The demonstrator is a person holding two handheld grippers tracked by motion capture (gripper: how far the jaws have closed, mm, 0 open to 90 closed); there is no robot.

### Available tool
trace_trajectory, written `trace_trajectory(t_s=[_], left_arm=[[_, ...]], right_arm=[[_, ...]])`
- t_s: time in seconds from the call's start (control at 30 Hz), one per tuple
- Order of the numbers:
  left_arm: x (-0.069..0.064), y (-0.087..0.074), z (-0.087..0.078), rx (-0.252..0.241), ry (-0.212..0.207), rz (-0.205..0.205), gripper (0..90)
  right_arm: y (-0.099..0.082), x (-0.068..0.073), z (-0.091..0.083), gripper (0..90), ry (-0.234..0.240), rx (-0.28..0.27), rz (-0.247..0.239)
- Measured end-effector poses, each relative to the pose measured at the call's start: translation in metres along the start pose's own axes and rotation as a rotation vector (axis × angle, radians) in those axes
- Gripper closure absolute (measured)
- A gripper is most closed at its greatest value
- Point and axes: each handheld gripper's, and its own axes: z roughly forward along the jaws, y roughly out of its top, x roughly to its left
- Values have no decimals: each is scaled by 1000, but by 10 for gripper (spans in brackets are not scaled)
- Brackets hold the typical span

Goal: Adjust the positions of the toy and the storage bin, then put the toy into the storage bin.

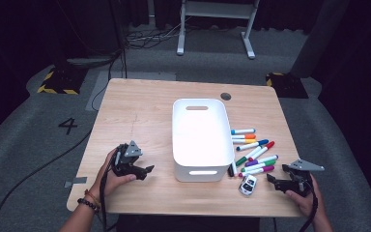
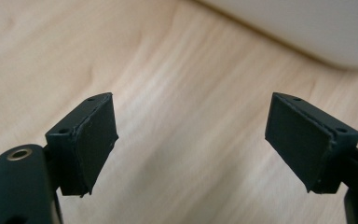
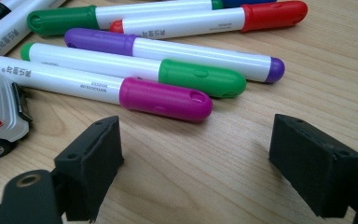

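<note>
A white plastic bin [image 1: 200, 140] stands in the middle of the wooden table [image 1: 135, 116]; its rounded corner [image 2: 307, 28] fills the top of the left gripper view. Several coloured markers [image 1: 253, 150] lie to its right, with a small white toy car [image 1: 248, 184] in front of them. My left gripper [image 1: 147, 170] rests low on the table left of the bin, jaws open over bare wood [image 2: 191, 135]. My right gripper [image 1: 272, 180] sits right of the car, open and empty. Just beyond its jaws lie the magenta-capped marker [image 3: 163, 98], a green one [image 3: 200, 77] and the car [image 3: 0, 121].
The table's front edge runs just below both hands. A round dark grommet [image 1: 226, 96] sits at the table's far right. Behind the table are a white metal stand [image 1: 217, 24], cables and yellow-black floor markings [image 1: 58, 79] on grey carpet.
</note>
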Motion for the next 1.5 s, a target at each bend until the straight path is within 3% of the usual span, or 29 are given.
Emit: trace_trajectory(t_s=[0.17, 0.27, 0.33, 0.5, 0.83, 1.23, 1.5], left_arm=[[0, -17, 6, 58, 5, 12, 170], [3, -24, 6, 15, -40, -18, 163], [3, -26, 6, -2, -28, -6, 162], [1, -27, 6, -1, -20, -21, 156], [2, -26, 6, -2, -12, -12, 153], [3, -25, 7, 3, -25, -15, 146], [3, -25, 7, 3, -25, -14, 145]], right_arm=[[0, 0, 0, 169, -3, 2, -11], [0, -1, 0, 169, -4, 3, -12], [0, 0, 0, 169, -3, 2, -10], [0, -1, 0, 169, -3, 2, -12], [0, -1, 1, 169, -2, 2, -14], [0, -1, -1, 190, 3, 2, -7], [-2, -3, -9, 248, 22, -54, -17]])
